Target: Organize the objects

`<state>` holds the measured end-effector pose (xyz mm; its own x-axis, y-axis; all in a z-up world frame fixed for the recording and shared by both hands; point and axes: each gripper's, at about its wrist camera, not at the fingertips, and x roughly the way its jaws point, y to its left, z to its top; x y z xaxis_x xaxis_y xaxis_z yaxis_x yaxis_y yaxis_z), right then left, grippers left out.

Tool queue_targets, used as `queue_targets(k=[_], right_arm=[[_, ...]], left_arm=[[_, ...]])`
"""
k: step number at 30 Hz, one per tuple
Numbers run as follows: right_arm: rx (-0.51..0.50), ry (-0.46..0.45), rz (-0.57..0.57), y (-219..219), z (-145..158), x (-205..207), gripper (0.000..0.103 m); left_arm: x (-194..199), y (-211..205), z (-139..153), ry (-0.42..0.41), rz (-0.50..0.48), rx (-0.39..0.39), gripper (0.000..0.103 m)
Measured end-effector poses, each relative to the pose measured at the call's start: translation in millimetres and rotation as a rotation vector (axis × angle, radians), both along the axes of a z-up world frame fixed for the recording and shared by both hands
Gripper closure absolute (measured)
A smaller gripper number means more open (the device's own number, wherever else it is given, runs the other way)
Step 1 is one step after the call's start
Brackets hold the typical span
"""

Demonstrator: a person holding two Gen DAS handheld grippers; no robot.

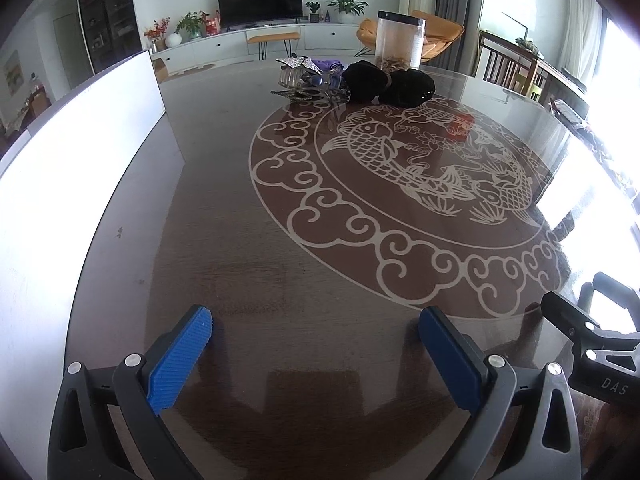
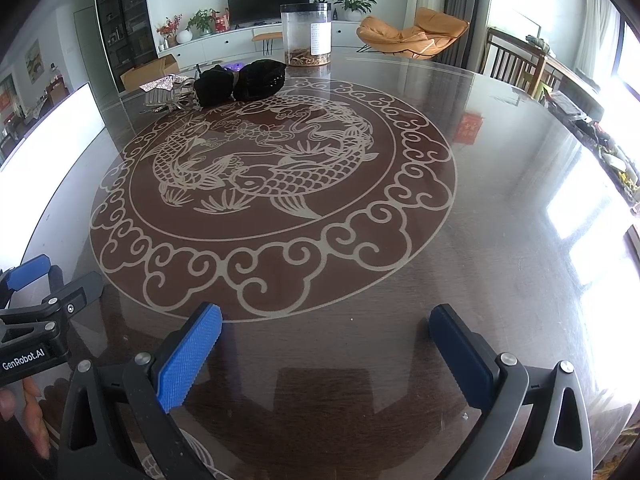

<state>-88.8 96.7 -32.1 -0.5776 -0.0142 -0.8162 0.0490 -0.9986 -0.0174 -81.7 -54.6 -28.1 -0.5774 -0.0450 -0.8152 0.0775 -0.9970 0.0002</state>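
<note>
Tools, left (image 1: 316, 344) and right (image 2: 326, 342), we find spread; black bundle (image 1: 388, 82) lies crosswise on far counter (image 1: 240, 240), jar (image 1: 399, 40) upright.

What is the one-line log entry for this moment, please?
left claw: open, empty | right claw: open, empty | black bundles, clear jar: far side of table, untouched

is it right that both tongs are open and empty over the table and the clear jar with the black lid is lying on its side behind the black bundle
Not quite. The jar stands upright, as the right wrist view shows. The rest holds: the left tongs and right tongs are open and empty over the table, and the jar is behind the black bundle.
</note>
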Motion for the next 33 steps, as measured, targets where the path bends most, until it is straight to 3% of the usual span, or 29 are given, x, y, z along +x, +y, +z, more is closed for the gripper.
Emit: queue_targets(k=[11, 16, 21, 25, 29, 33], right_arm=[[-0.002, 0.001, -0.003, 1.2, 0.1, 1.6, 0.0], [-0.005, -0.001, 0.012, 2.6, 0.7, 4.7, 0.0], [-0.004, 0.0, 0.013, 2.1, 0.8, 5.3, 0.0], [-0.005, -0.004, 0.014, 2.1, 1.3, 5.2, 0.0], [0.0, -0.038, 0.126, -6.2, 2.2, -10.9, 0.0], [0.016, -0.105, 0.279, -21.4, 2.7, -62.4, 0.0]], left_arm=[[0.8, 0.3, 1.1, -0.009, -0.004, -0.002, 0.0], [-12.6, -4.5, 2.2, -0.027, -0.108, -0.003, 0.0], [-40.4, -30.6, 2.4, -0.023, -0.013, -0.001, 0.0], [-47.4, -41.8, 1.0, 0.002, -0.027, -0.001, 0.0], [-47.2, -41.8, 1.2, 0.003, -0.027, -0.002, 0.0], [-47.0, -41.7, 1.4, 0.003, -0.027, -0.001, 0.0]])
